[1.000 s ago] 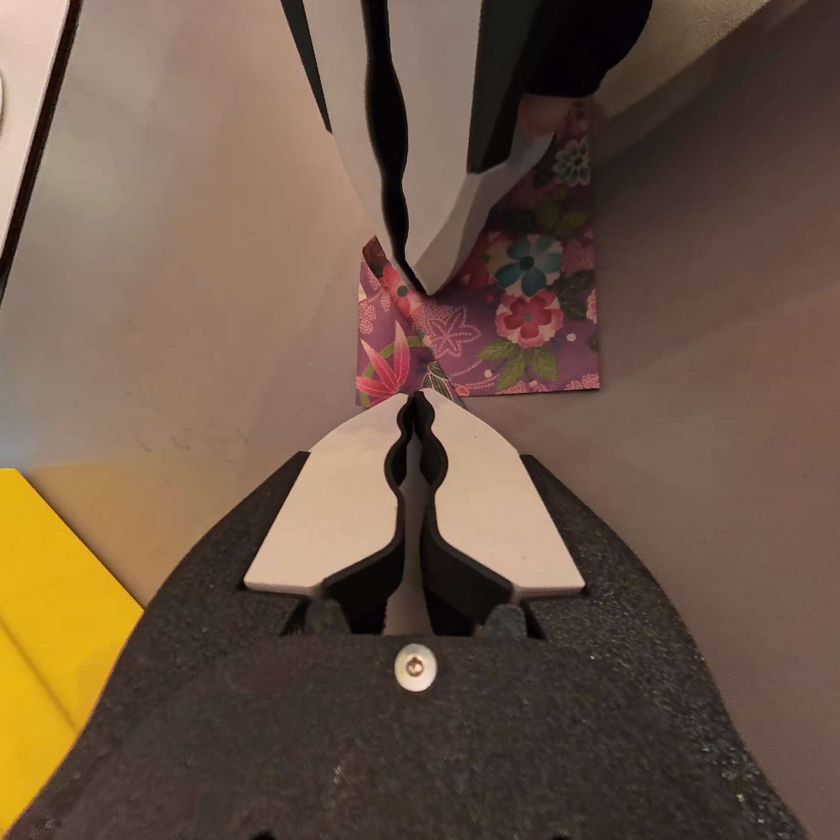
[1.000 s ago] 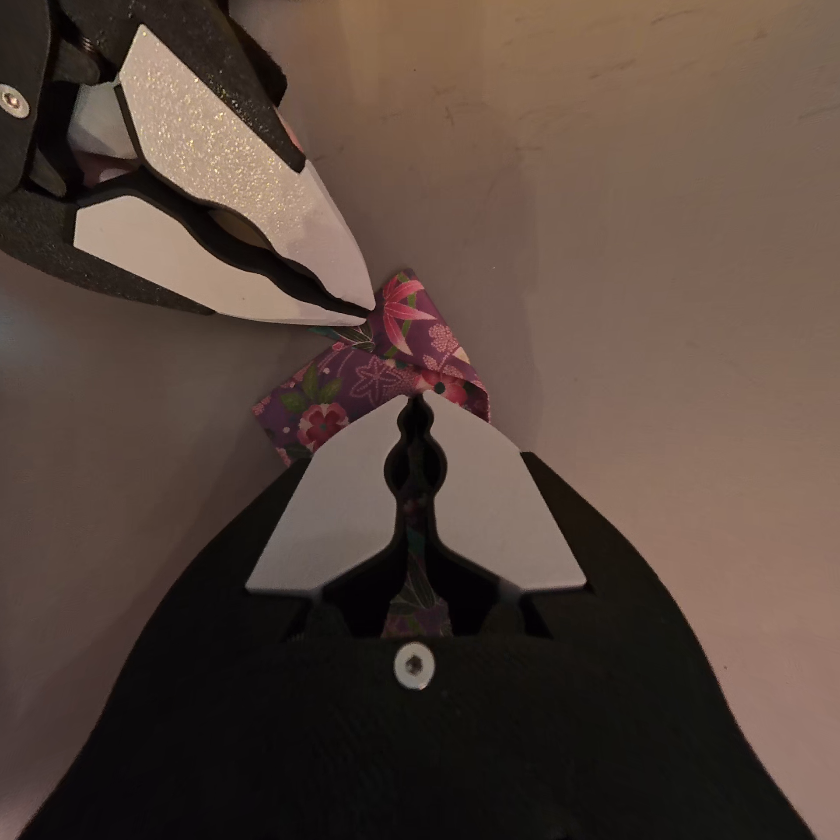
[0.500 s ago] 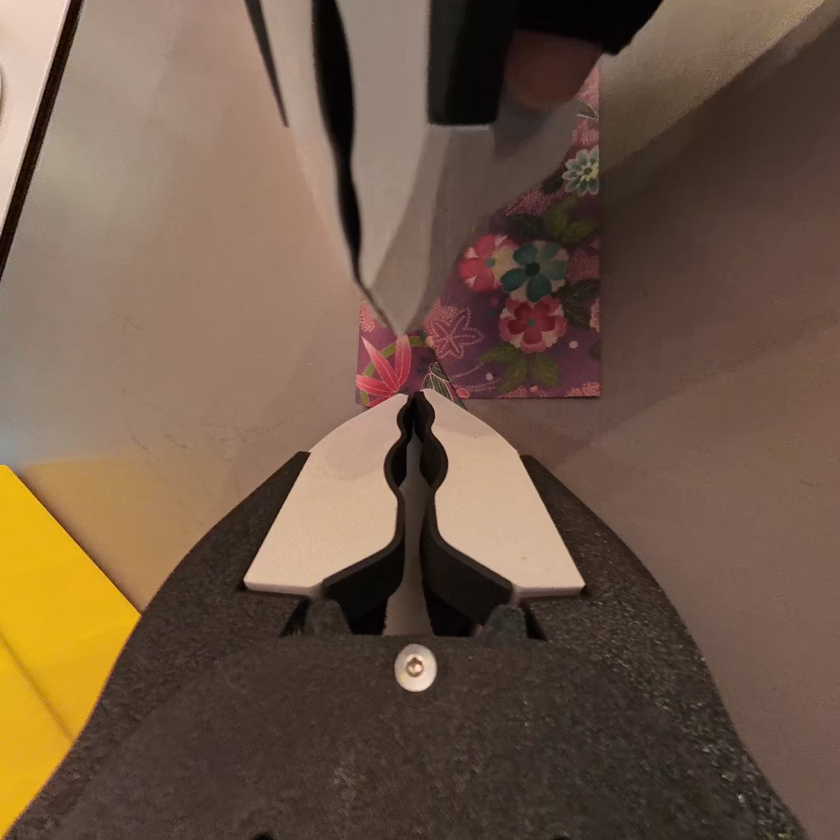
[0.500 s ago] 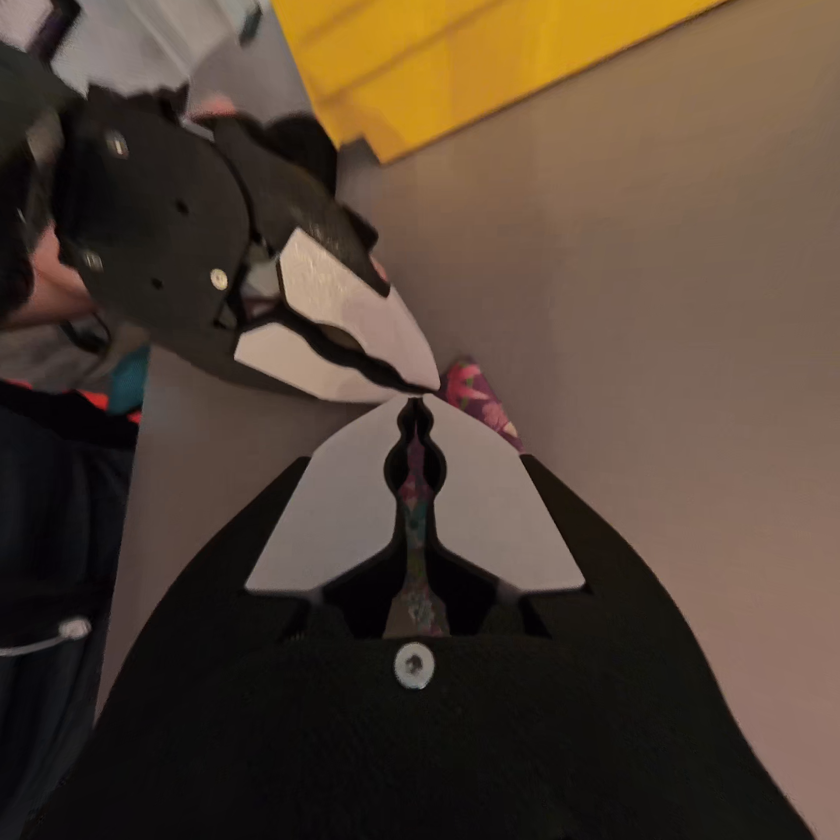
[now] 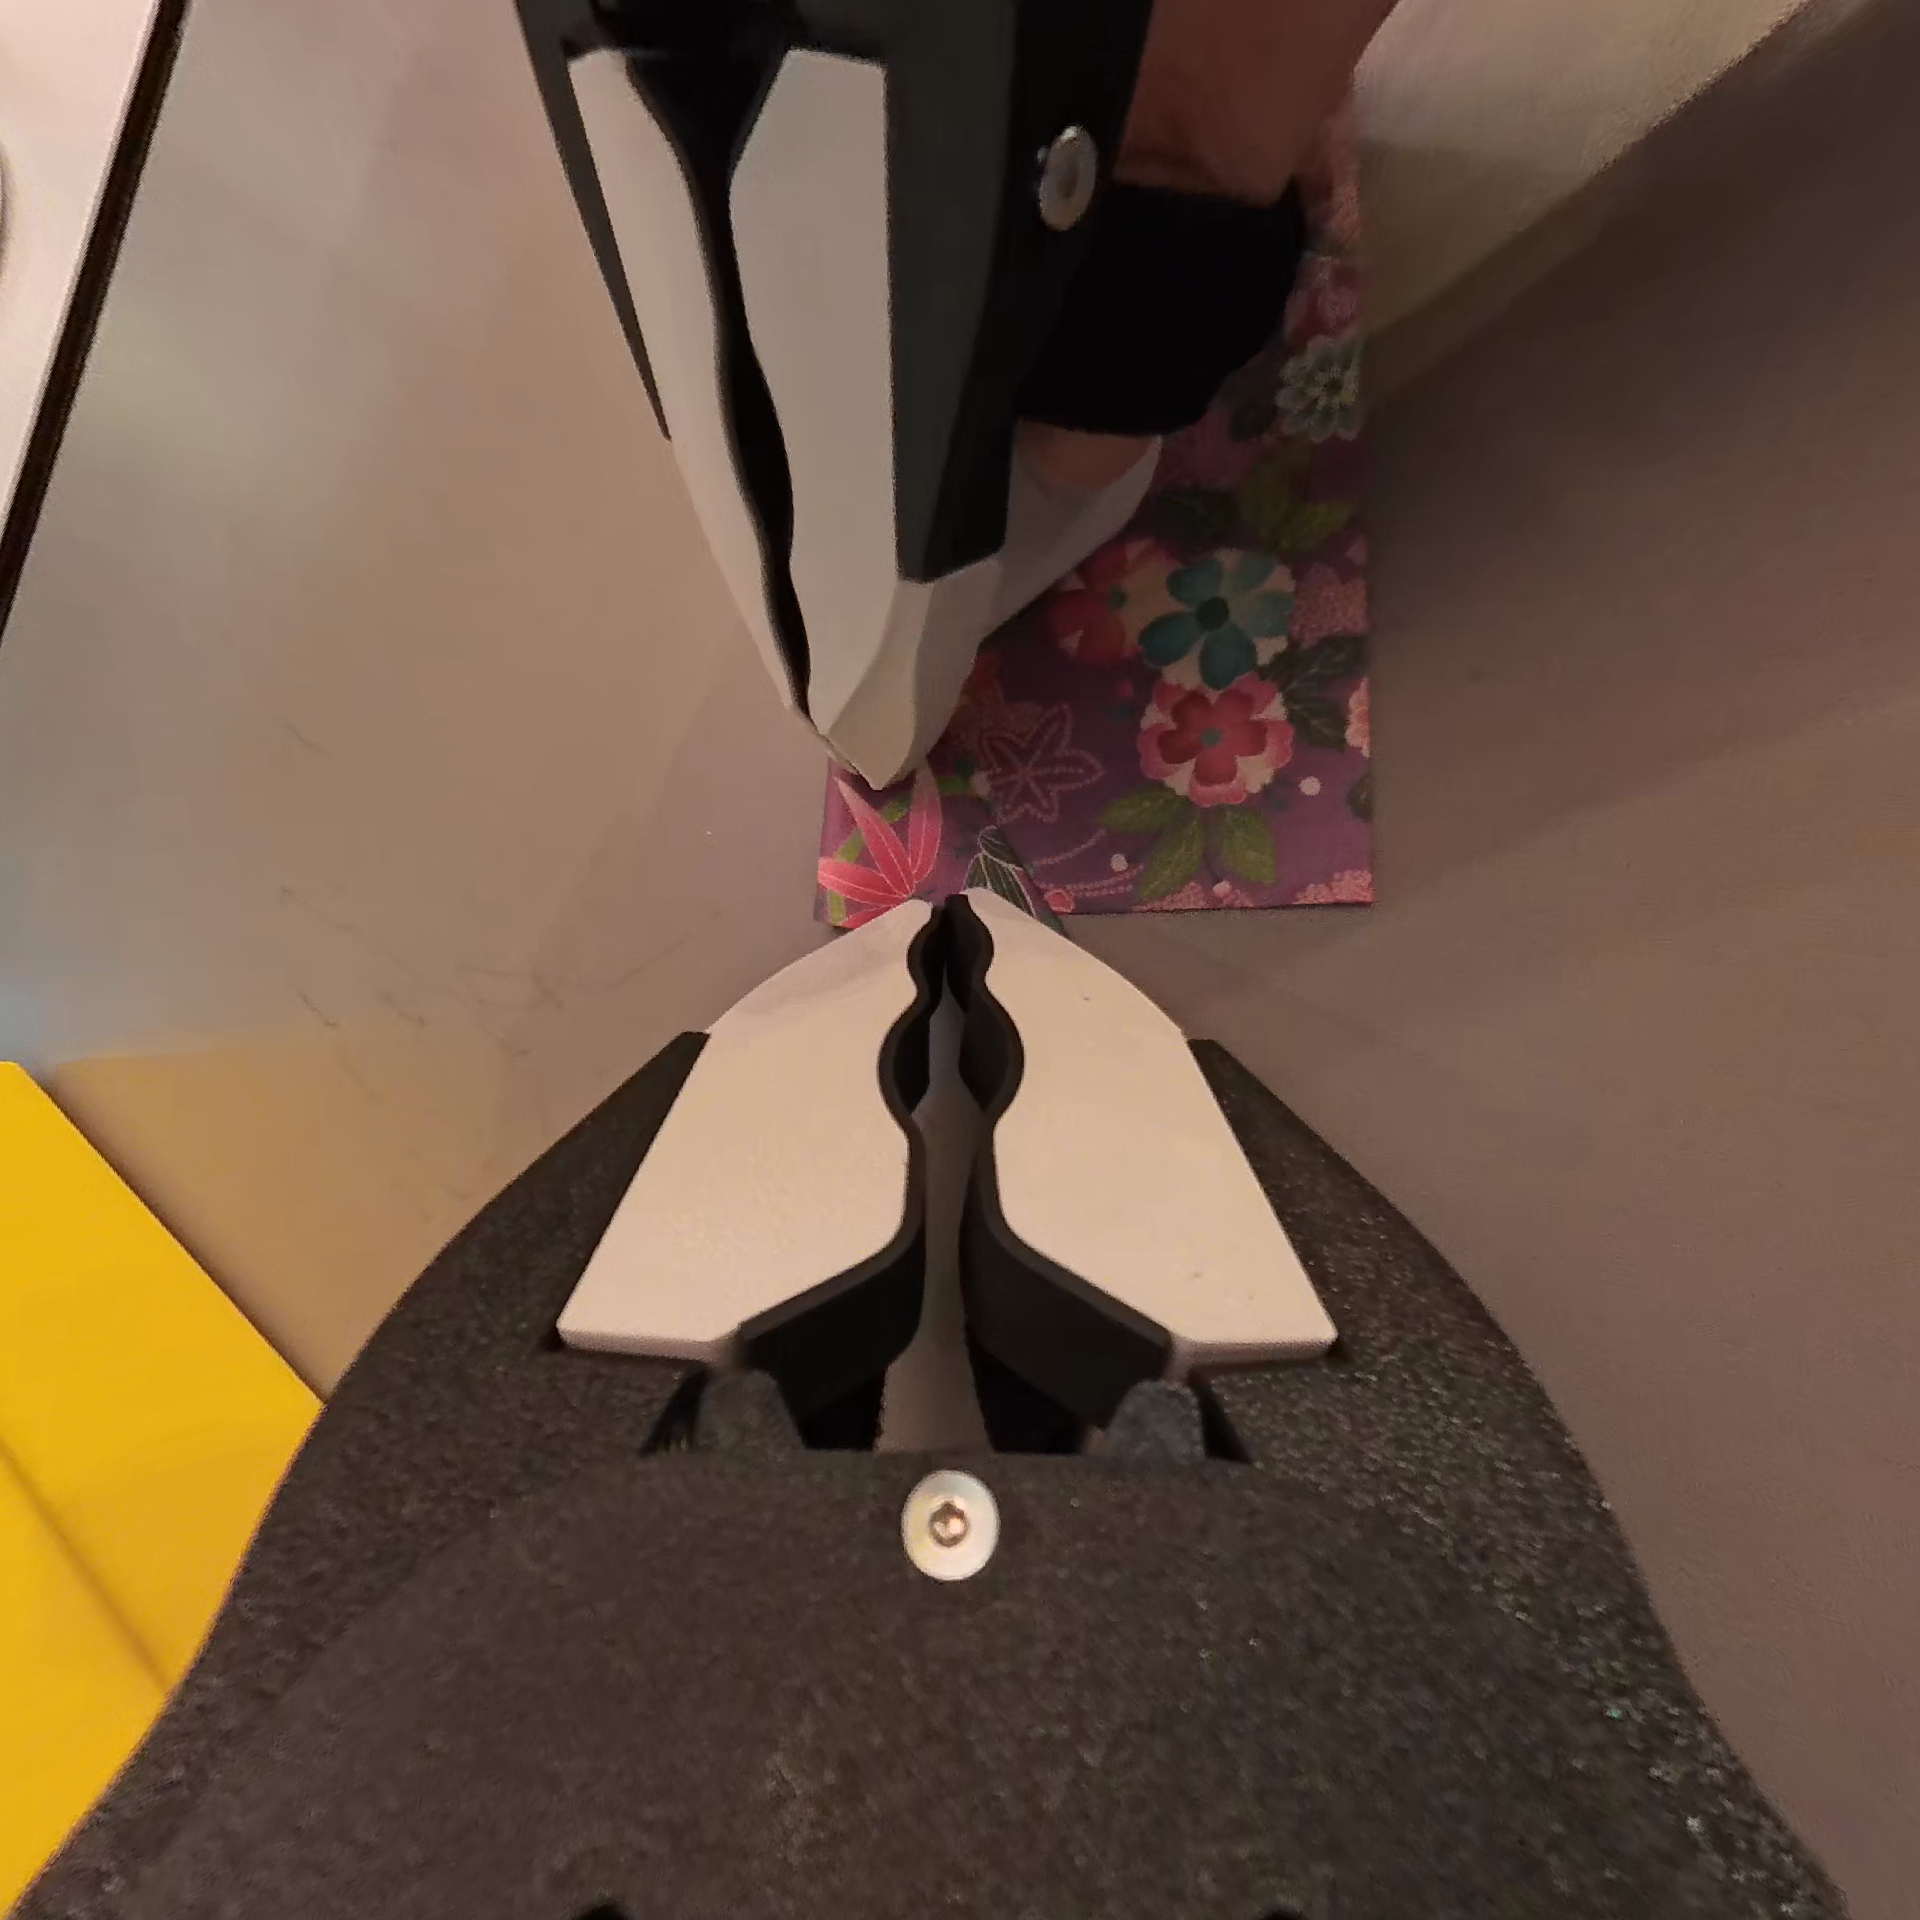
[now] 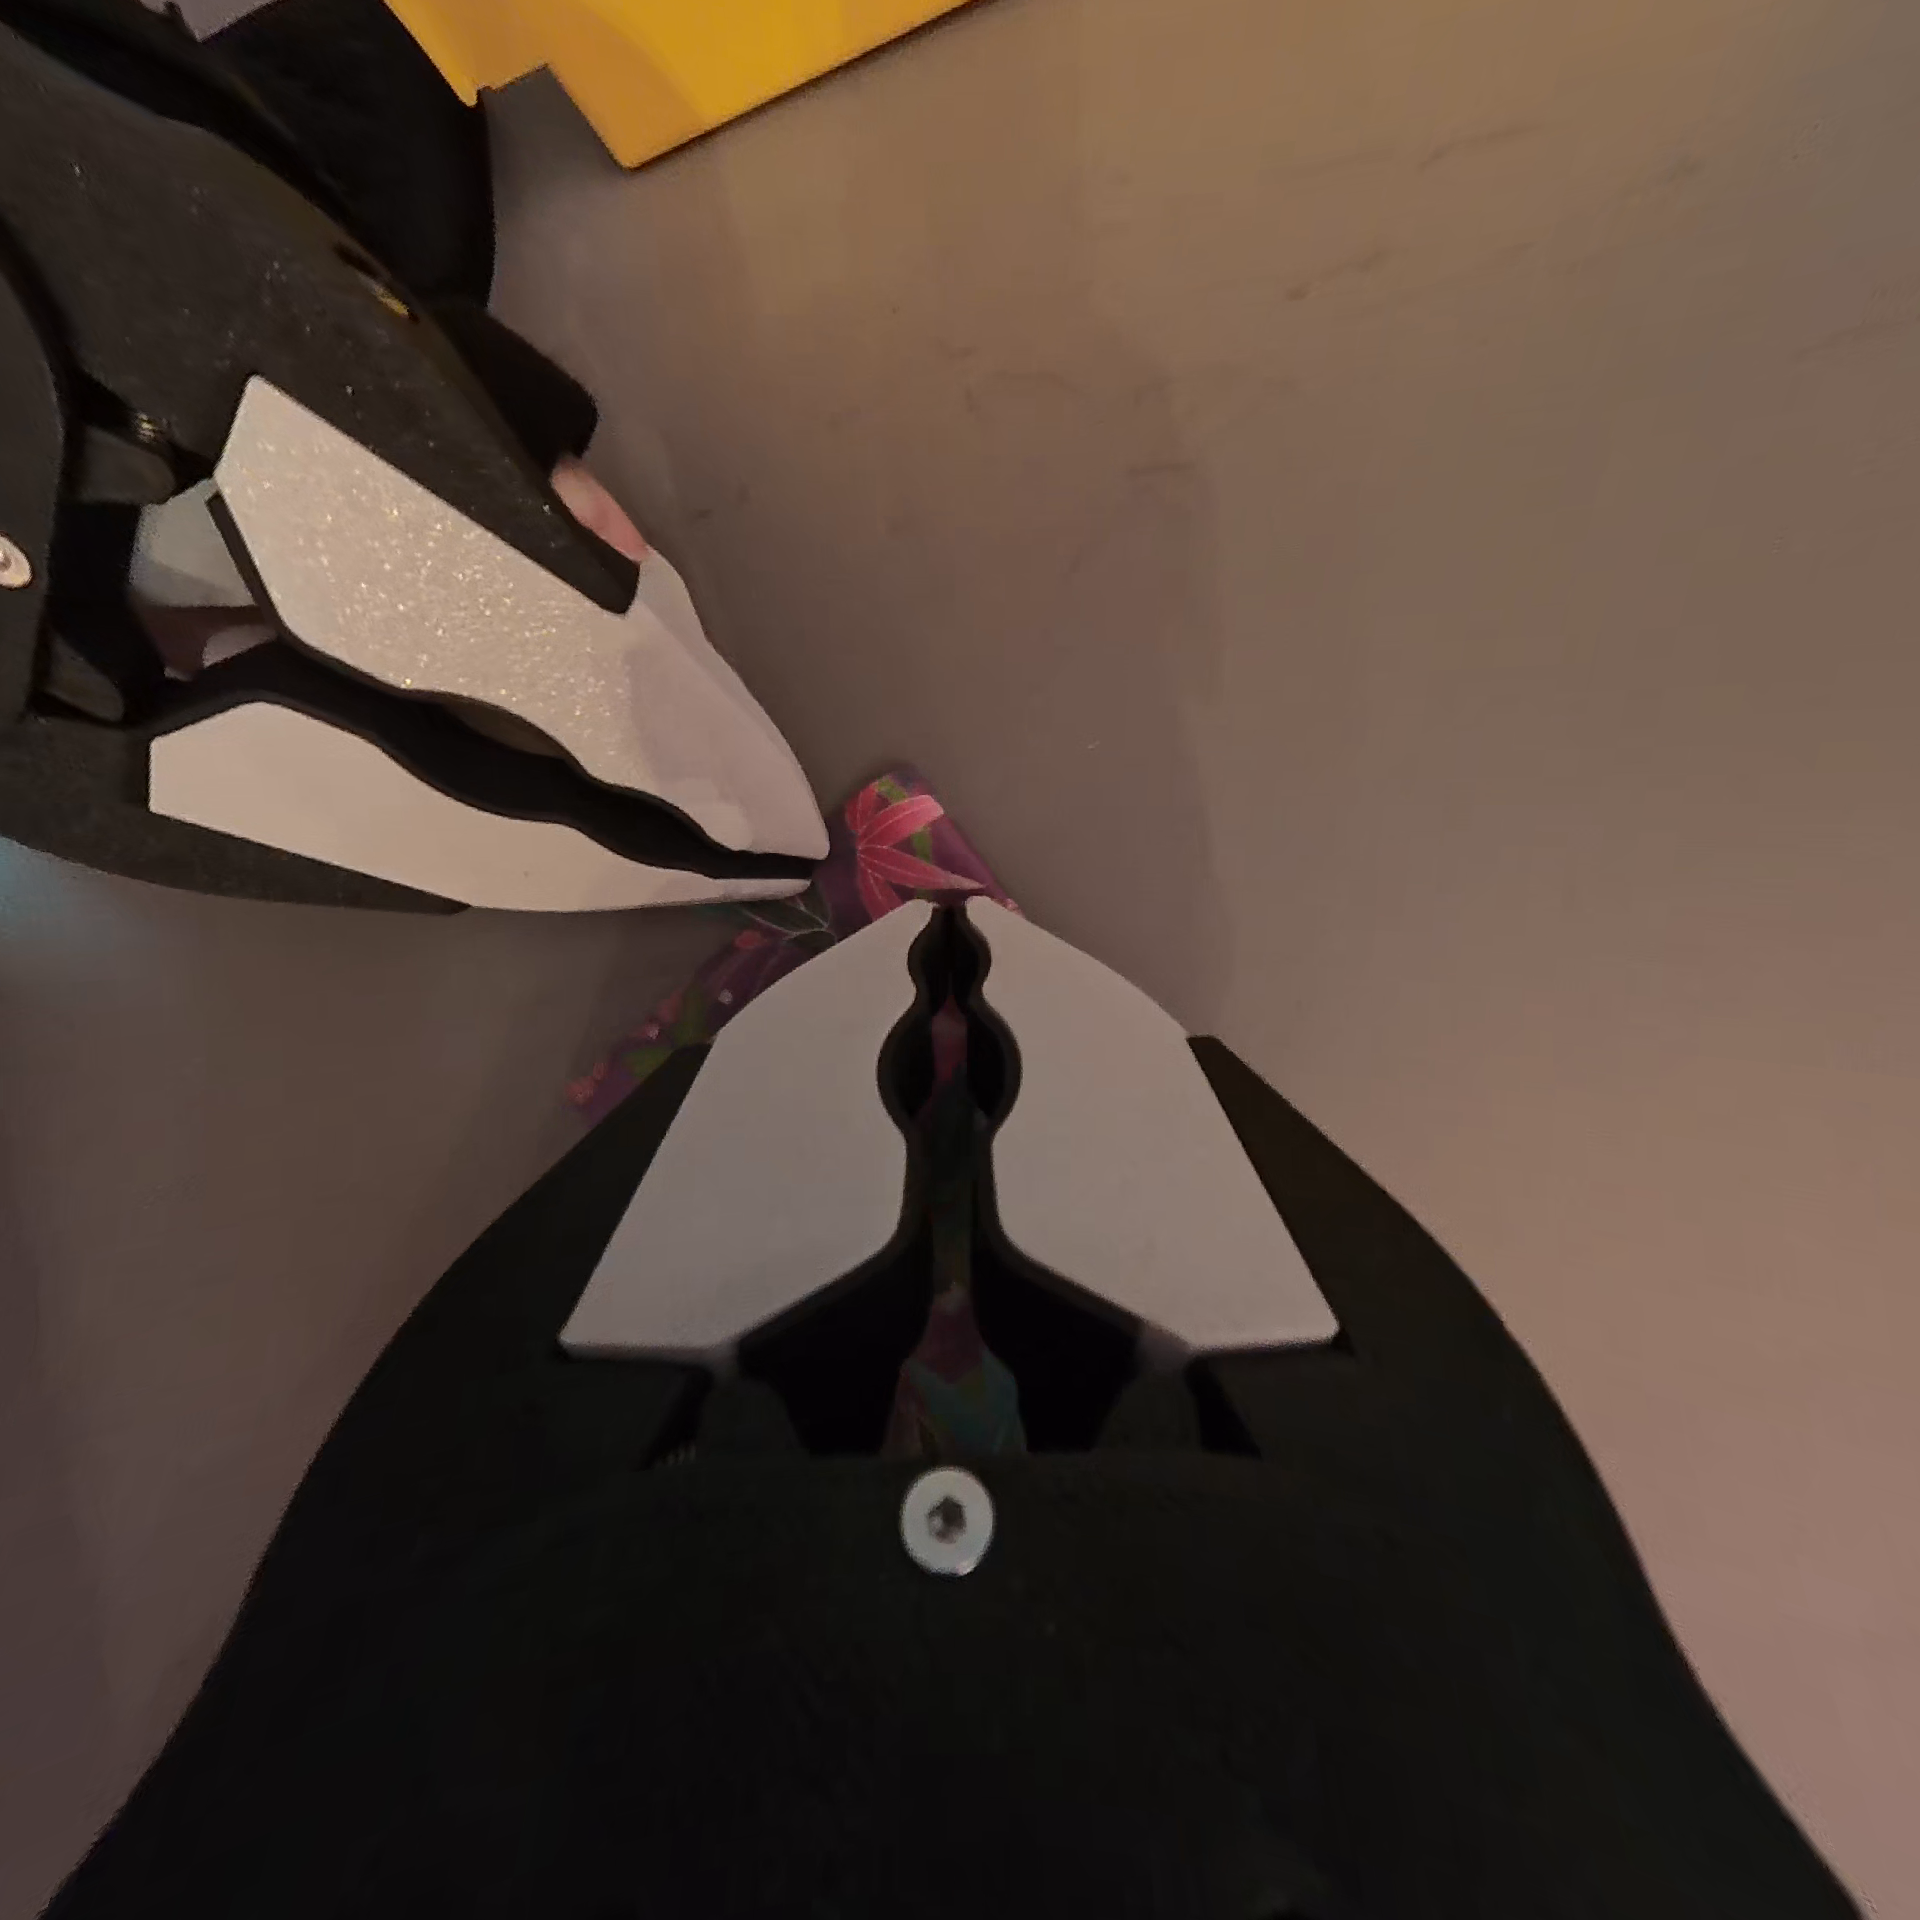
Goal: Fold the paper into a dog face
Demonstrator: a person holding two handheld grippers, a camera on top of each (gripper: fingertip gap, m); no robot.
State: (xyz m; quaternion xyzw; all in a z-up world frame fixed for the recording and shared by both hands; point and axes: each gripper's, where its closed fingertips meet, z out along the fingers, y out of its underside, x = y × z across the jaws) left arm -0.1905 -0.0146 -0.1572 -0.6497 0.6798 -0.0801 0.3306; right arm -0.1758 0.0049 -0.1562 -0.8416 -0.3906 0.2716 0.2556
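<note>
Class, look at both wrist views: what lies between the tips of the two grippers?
In both views, only the floral paper's maple-leaf corner lies between the left gripper and right gripper.

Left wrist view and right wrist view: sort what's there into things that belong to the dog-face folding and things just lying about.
Part of the job:
- floral purple paper, flat on the grey table
- left tongs, shut, tip at the paper's near edge
- right tongs, shut, tip down on the paper

Just lying about:
- yellow sheet at the table's edge
- white board with a dark edge, top left
</note>
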